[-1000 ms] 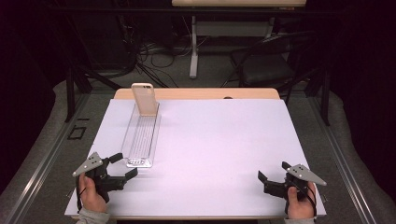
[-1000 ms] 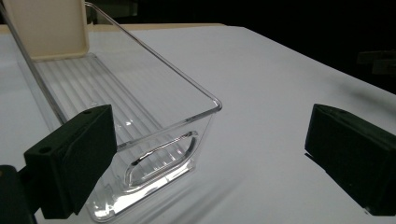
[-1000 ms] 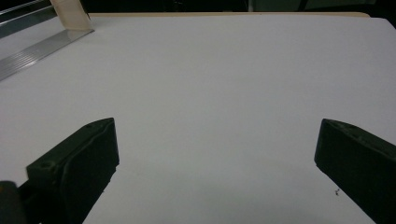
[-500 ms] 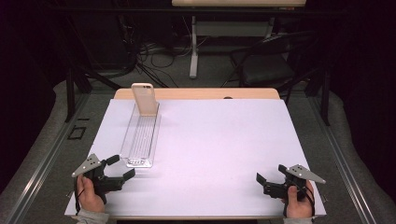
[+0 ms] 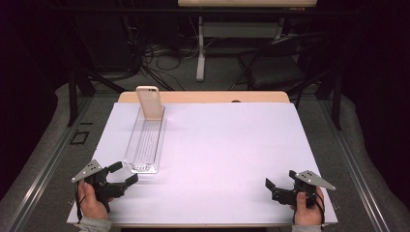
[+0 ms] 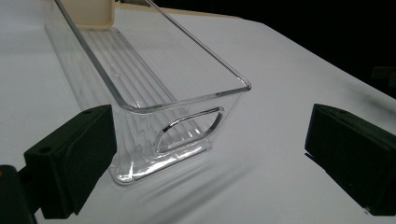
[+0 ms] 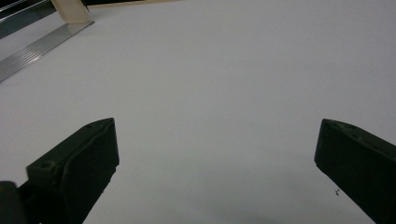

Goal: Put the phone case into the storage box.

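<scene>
A long clear plastic bin lies lengthwise on the white table cover, left of centre. A beige phone-like slab stands upright at the bin's far end. My left gripper is open just in front of the bin's near end, apart from it. In the left gripper view the bin's near wall with its handle cut-out lies between the wide-open jaws of the left gripper. My right gripper is open at the front right, over bare cover. The right gripper holds nothing.
The cover reaches a wooden table edge at the back. Beyond it stand a chair, a white post and floor cables. In the right gripper view the bin and the beige slab appear far off at upper left.
Both hands have slipped back slightly toward the table's front edge. The jaws stay open and the bin has not moved.
</scene>
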A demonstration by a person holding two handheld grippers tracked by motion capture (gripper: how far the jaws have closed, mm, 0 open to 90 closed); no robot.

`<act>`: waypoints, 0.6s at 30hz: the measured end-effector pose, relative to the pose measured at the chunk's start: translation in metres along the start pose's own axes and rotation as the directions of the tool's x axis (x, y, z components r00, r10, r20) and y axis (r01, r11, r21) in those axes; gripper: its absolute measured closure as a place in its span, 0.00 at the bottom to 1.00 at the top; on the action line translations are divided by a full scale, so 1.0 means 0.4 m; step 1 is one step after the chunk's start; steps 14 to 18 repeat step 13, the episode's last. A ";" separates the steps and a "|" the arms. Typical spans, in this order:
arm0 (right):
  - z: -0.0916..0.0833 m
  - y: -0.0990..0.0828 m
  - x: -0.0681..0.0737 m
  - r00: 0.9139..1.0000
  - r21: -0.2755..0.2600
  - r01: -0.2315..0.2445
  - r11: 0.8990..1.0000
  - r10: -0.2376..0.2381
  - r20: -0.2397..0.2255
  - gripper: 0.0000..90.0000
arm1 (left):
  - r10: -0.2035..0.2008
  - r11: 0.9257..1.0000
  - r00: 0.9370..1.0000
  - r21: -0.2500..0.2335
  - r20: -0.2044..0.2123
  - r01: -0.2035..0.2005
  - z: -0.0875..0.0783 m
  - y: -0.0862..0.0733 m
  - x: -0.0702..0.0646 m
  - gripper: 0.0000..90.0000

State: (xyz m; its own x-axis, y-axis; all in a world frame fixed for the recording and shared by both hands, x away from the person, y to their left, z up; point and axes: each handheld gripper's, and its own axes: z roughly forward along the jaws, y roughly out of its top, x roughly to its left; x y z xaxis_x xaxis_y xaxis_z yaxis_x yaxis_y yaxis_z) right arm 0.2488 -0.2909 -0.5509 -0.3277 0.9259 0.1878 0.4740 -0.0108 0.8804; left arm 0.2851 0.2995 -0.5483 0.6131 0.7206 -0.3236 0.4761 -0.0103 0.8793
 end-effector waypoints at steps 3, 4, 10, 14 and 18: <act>0.002 0.000 0.002 1.000 -0.010 0.004 1.000 -0.004 0.004 0.00 | -0.008 1.000 1.000 -0.005 -0.002 0.008 0.000 -0.002 -0.001 0.03; 0.002 0.001 0.003 1.000 -0.010 0.004 1.000 -0.004 0.007 0.00 | -0.010 1.000 1.000 -0.003 0.001 0.010 -0.001 -0.002 0.000 0.03; -0.004 0.005 0.012 0.998 -0.033 0.044 0.998 -0.043 0.035 0.00 | -0.023 1.000 1.000 -0.013 -0.005 0.023 -0.006 -0.001 -0.007 0.03; -0.001 0.006 0.014 0.997 -0.031 0.064 0.997 -0.063 0.046 0.00 | 0.004 1.000 1.000 -0.002 -0.028 -0.005 -0.002 0.003 -0.009 0.03; -0.001 0.006 0.014 0.997 -0.031 0.064 0.997 -0.063 0.046 0.00 | 0.004 1.000 1.000 -0.002 -0.028 -0.005 -0.002 0.003 -0.009 0.03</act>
